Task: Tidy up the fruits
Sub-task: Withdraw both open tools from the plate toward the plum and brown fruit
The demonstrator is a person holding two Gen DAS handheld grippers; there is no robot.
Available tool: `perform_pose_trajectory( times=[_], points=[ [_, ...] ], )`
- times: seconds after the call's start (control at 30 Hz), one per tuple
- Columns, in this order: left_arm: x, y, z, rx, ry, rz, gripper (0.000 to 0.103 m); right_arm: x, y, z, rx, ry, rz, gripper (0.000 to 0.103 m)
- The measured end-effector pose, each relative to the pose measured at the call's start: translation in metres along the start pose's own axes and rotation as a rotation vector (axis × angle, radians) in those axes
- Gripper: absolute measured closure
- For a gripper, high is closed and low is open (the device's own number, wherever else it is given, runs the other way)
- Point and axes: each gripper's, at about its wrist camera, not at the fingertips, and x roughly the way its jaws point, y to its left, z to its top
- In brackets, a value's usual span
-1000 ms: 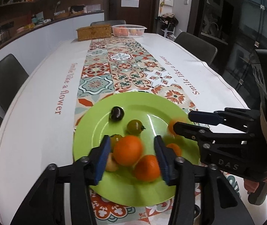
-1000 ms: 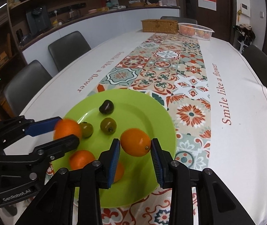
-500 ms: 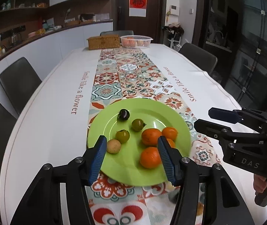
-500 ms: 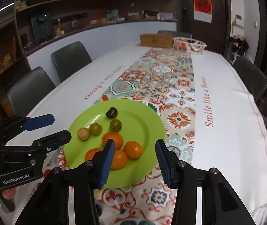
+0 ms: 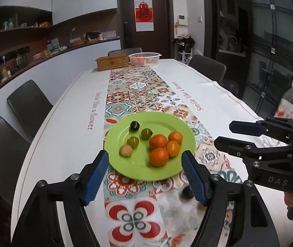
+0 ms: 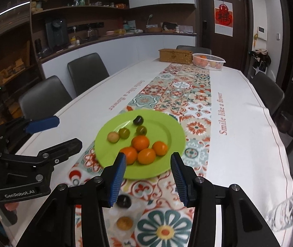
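Observation:
A green plate (image 5: 117,140) (image 6: 173,140) on the patterned runner holds several oranges (image 5: 158,156) (image 6: 146,156), two green fruits (image 5: 133,142), a tan fruit (image 5: 126,150) and a dark plum (image 5: 135,126). My left gripper (image 5: 145,177) is open and empty, pulled back from the plate's near rim; it also shows in the right wrist view (image 6: 64,131). My right gripper (image 6: 148,177) is open and empty, also back from the plate, and shows in the left wrist view (image 5: 226,134). A dark fruit (image 6: 123,201) (image 5: 187,192) and a tan fruit (image 6: 124,223) lie on the runner near me.
A white basket with fruit (image 5: 144,58) (image 6: 209,61) and a wicker box (image 5: 112,61) stand at the table's far end. Dark chairs (image 5: 28,107) line both sides. A clear plastic bottle (image 6: 288,210) lies at the near right table edge.
Both grippers have let go of their oranges, which now lie on the plate, and both have drawn back and up from the plate with jaws wide.

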Motion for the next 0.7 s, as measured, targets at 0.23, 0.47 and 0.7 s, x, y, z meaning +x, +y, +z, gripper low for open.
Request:
perform_pose_trajectory(
  times=[0.23, 0.47, 0.7],
  points=[
    [-0.003, -0.001, -0.031, -0.011, 0.047, -0.004, 0.027, -0.001, 0.016, -0.03, -0.017, 0.066, 0.022, 0.057],
    [0.0, -0.004, -0.06, -0.009, 0.097, -0.006, 0.027, 0.008, 0.021, -0.057, -0.013, 0.145, 0.035, 0.057],
    [0.004, -0.006, -0.077, -0.007, 0.131, -0.016, 0.027, 0.018, 0.027, -0.076, -0.023, 0.21, 0.051, 0.057]
  ],
)
